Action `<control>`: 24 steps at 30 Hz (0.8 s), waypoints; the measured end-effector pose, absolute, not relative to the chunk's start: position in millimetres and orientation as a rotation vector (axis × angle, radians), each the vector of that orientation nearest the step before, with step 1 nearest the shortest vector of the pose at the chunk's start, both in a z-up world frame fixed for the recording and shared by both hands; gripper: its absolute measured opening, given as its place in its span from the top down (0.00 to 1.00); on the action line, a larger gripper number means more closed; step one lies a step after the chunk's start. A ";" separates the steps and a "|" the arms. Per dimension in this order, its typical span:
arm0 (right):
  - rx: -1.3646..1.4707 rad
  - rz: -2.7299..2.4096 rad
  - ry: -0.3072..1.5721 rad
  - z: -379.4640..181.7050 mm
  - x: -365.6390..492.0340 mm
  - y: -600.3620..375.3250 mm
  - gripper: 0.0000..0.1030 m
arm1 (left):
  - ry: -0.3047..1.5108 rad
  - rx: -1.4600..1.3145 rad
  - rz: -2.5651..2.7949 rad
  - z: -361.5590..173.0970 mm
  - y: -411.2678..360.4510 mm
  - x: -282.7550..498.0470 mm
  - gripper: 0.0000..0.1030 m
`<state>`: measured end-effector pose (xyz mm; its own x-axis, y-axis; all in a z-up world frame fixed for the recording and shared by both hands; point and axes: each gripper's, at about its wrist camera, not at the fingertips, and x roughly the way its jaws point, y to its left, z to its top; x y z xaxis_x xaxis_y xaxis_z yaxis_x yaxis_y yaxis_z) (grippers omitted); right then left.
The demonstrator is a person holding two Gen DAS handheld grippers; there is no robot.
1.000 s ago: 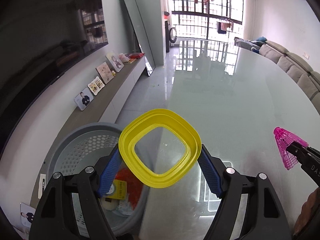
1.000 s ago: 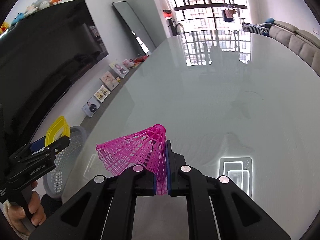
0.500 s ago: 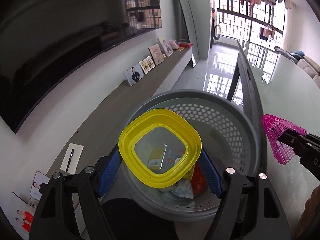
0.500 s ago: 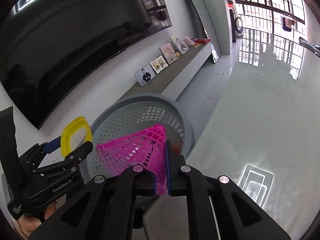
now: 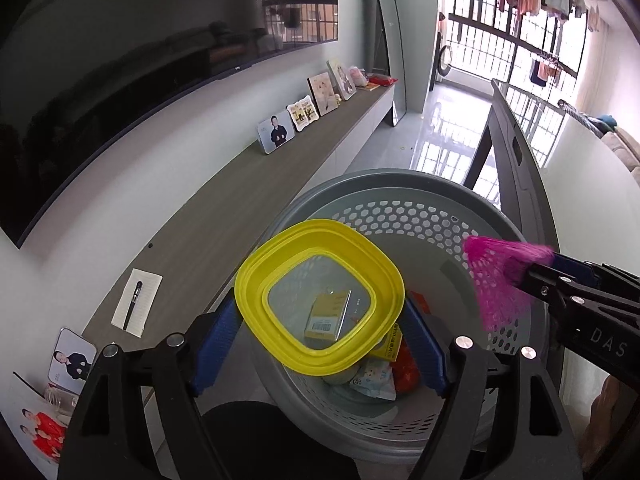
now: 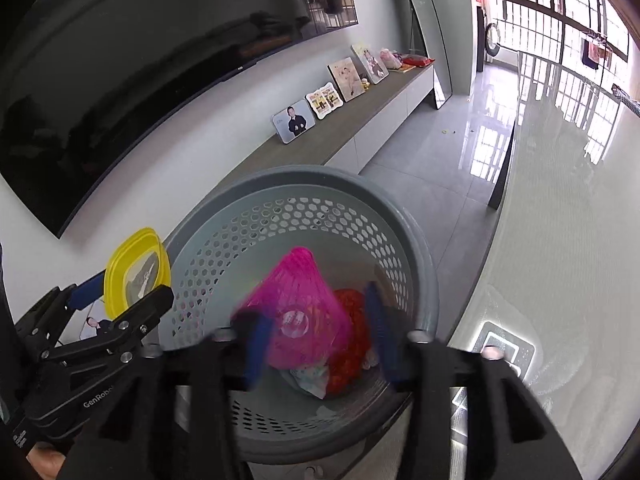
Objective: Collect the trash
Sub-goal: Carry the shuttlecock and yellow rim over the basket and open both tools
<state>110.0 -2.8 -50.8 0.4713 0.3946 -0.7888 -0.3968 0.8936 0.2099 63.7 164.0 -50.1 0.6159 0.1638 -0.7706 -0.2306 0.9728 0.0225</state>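
Observation:
My left gripper is shut on a yellow-rimmed clear lid and holds it over the grey perforated basket. The lid also shows in the right wrist view. My right gripper stands open over the basket, its blue pads spread and blurred. The pink shuttlecock sits loose between them, above the trash. It also shows in the left wrist view at the right gripper's tip. The basket holds a yellow box, red wrappers and a pale packet.
The glass table lies to the right of the basket. A long low cabinet with photo frames runs along the left wall under a dark TV. A notepad with a pen lies on the cabinet.
Both grippers have swung left from the table to over the basket. The right gripper's jaws have opened and let the pink shuttlecock go.

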 end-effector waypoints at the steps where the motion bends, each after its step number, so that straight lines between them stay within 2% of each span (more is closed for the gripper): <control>1: -0.006 0.484 0.960 -49.8 108.5 -2.7 0.50 | 0.880 -0.082 0.231 -50.2 164.8 63.9 0.21; 2: -0.009 0.480 0.956 -49.3 107.0 -2.9 0.50 | 0.880 -0.082 0.237 -50.2 165.5 64.1 0.17; 8: 0.005 0.469 0.962 -52.8 106.6 -8.7 0.50 | 0.882 -0.083 0.247 -50.5 166.9 61.4 0.13; 24: -0.022 0.451 0.890 -47.7 94.2 -6.0 0.44 | 0.875 -0.074 0.287 -44.3 165.9 52.4 0.07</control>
<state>94.2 -6.0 -47.7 0.5426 0.3708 -0.7537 -0.3887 0.9063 0.1660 52.4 165.9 -44.3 0.6054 0.2176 -0.7656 -0.2782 0.9591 0.0526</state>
